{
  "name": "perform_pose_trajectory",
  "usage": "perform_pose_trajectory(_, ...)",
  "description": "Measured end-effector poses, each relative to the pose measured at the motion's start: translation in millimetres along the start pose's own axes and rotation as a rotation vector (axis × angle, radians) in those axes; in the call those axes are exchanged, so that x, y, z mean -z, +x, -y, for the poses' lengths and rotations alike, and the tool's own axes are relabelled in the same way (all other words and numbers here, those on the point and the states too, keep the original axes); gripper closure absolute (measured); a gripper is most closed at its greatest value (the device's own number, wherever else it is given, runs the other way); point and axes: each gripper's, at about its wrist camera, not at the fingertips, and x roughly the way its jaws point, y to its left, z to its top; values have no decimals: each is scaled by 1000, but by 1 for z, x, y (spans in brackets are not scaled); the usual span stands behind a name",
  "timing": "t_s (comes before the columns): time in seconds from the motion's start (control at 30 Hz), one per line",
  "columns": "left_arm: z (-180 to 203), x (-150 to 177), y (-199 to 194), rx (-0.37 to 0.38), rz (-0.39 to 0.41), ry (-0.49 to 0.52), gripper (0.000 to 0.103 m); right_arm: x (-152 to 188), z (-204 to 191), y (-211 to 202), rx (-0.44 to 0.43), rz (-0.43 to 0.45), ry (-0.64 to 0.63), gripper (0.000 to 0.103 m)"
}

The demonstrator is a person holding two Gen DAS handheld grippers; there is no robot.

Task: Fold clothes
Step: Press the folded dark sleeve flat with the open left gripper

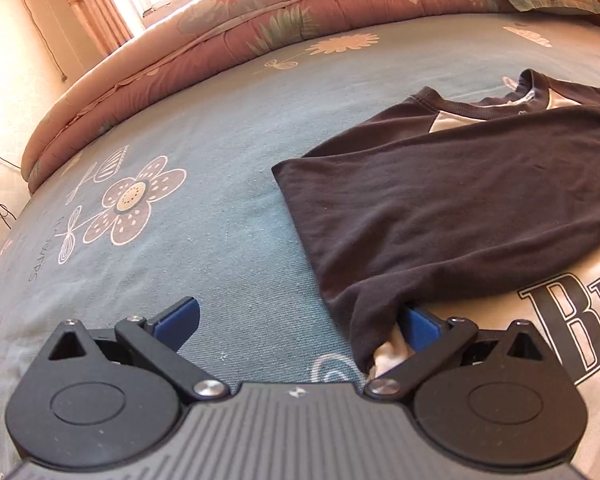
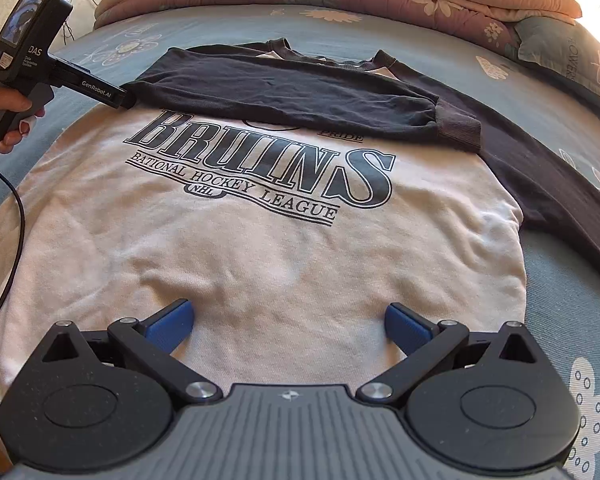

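While I read the left wrist view first: left gripper (image 1: 298, 320), jaws spread wide, nothing clamped. Its right finger (image 1: 420, 326) sits tucked under the fold at the shoulder of the sweatshirt (image 1: 580, 360), touching cloth; its left finger stands apart over bare bed sheet (image 1: 180, 120). Ahead and to the right of the gripper, the dark left sleeve (image 1: 460, 200) lies folded across the pale chest. Beyond it, the collar (image 1: 500, 98). Far ahead, a rolled quilt (image 1: 220, 52).

Right wrist view: right gripper (image 2: 288, 324), jaws wide, empty, hovering over the lower body of the sweatshirt, whose printed lettering (image 2: 260, 160) lies ahead of it. Whether the fingers touch the fabric, I cannot tell. Folded sleeve ahead, its cuff (image 2: 460, 130) pointing right. The right sleeve (image 2: 548, 184) trails out unfolded, ahead and well to the right of this gripper. The left-hand unit, held by a hand (image 2: 12, 118), appears ahead-left at the shoulder.

Status, as I judge it: one sleeve in; second sleeve, side folds and final halving outstanding. Early stage.
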Motion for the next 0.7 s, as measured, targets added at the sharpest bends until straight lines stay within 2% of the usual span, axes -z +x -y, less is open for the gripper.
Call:
perform_pose_trajectory(0.13,-6,10,-7,-41,22,55,0,1,0,-1,1,-2,-4,0)
perform_pose_trajectory(0.23,-10,15,-11,-44,13,58,0,1,0,-2,1,-5,-8,0)
perform_pose_trajectory(0.43,-25,20,-24,12,-66,-41,1,1,-1,-3,4,-9,-12,0)
perform_pose_trajectory(0.5,-32,12,-38,73,-37,-80,1,1,-2,-3,5,-10,-14,0)
perform_pose_trajectory(0.53,-36,5,-46,135,-7,-115,1,1,-2,-3,6,-10,-14,0)
perform_pose_trajectory(0.57,-40,-1,-52,213,19,-162,1,1,-2,-3,7,-10,-14,0)
perform_pose_trajectory(0.63,-45,-16,-54,437,56,-298,1,1,-3,-3,7,-11,-14,0)
perform_pose_trajectory(0.7,-40,-28,-41,602,50,-401,1,1,-3,-2,8,-11,-14,0)
